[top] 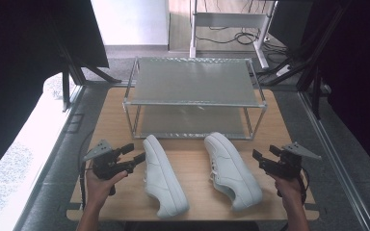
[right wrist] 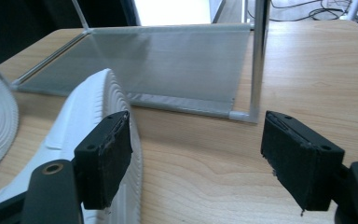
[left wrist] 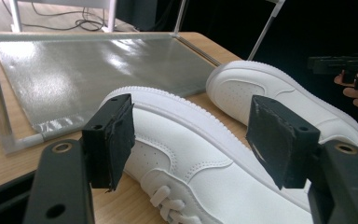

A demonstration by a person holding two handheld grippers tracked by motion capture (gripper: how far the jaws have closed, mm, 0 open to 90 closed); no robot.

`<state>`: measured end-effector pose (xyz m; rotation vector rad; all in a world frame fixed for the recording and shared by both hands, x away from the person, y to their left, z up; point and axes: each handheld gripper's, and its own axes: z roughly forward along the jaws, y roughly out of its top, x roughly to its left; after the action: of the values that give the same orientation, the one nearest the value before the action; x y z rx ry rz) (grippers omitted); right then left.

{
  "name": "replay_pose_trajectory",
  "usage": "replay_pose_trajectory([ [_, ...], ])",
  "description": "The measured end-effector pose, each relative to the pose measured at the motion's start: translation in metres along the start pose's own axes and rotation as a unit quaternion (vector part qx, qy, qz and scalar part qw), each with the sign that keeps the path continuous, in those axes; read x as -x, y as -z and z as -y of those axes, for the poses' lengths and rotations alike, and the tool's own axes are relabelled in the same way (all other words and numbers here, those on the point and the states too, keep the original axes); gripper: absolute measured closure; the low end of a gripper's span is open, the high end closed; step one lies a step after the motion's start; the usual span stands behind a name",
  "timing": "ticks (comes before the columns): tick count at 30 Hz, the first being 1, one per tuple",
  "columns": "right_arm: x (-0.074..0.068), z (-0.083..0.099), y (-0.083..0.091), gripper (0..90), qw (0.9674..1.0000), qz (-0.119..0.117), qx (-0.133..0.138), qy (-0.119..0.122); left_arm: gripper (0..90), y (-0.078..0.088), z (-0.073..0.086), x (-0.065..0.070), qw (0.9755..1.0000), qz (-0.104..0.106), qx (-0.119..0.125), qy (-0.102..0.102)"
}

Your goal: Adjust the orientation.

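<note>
The left gripper (top: 134, 153) is held at the near left of the table (top: 192, 202), its jaws spread wide with nothing between the pads; they stand just beside the left shoe (top: 163, 176), and whether they brush its side I cannot tell. In the left gripper view that shoe (left wrist: 191, 163) lies across the gap beyond the jaws (laces at the bottom edge).

The left shoe lies on the wood with its long axis running from far to near, slanting a little to the right as it comes nearer, its toe towards the rack (top: 192, 94). The right shoe (top: 231, 171) lies near it at much the same slant, toe also at the far end, just in front of the rack's lower shelf (top: 190, 120).

The right gripper (top: 265, 157) is at the near right, jaws likewise wide apart and holding nothing, close to the right shoe but apart from it. In the right gripper view, the shoe's ribbed sole edge (right wrist: 105, 100) shows beside the left-hand jaw.
</note>
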<state>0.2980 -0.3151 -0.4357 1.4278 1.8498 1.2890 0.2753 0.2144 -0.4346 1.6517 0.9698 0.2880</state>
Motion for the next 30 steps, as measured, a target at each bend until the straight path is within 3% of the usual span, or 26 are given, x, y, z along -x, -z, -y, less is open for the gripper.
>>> replay_pose_trajectory([
  [6, 0.004, 0.004, -0.005, 25.5, 0.9999, 0.008, 0.001, -0.006, 36.2, -0.002, 0.0, -0.003, 0.9997, -0.018, -0.007, 0.017],
  [9, 0.004, 0.006, -0.006, 25.7, 0.9999, 0.011, -0.003, -0.006, 44.0, 0.0, 0.0, -0.002, 0.9995, -0.023, -0.006, 0.021],
  [19, -0.005, 0.004, 0.003, 27.2, 0.9998, 0.021, -0.001, 0.003, 67.3, -0.002, -0.006, 0.005, 0.999, 0.004, -0.027, 0.034],
  [21, -0.003, 0.006, 0.0, 27.2, 0.9997, 0.022, -0.007, 0.005, 76.0, -0.004, -0.007, 0.004, 0.9982, 0.014, -0.048, 0.035],
  [24, -0.001, 0.007, -0.002, 27.5, 0.9997, 0.02, -0.012, 0.002, 82.9, -0.005, -0.007, 0.004, 0.9978, 0.008, -0.06, 0.028],
  [28, 0.001, 0.009, -0.004, 27.9, 0.9996, 0.023, -0.017, 0.002, 87.4, -0.001, -0.006, -0.001, 0.9967, -0.012, -0.067, 0.044],
  [30, 0.001, 0.01, -0.003, 28.0, 0.9991, 0.035, -0.022, 0.004, 89.5, 0.005, -0.005, -0.006, 0.9964, -0.019, -0.064, 0.054],
])
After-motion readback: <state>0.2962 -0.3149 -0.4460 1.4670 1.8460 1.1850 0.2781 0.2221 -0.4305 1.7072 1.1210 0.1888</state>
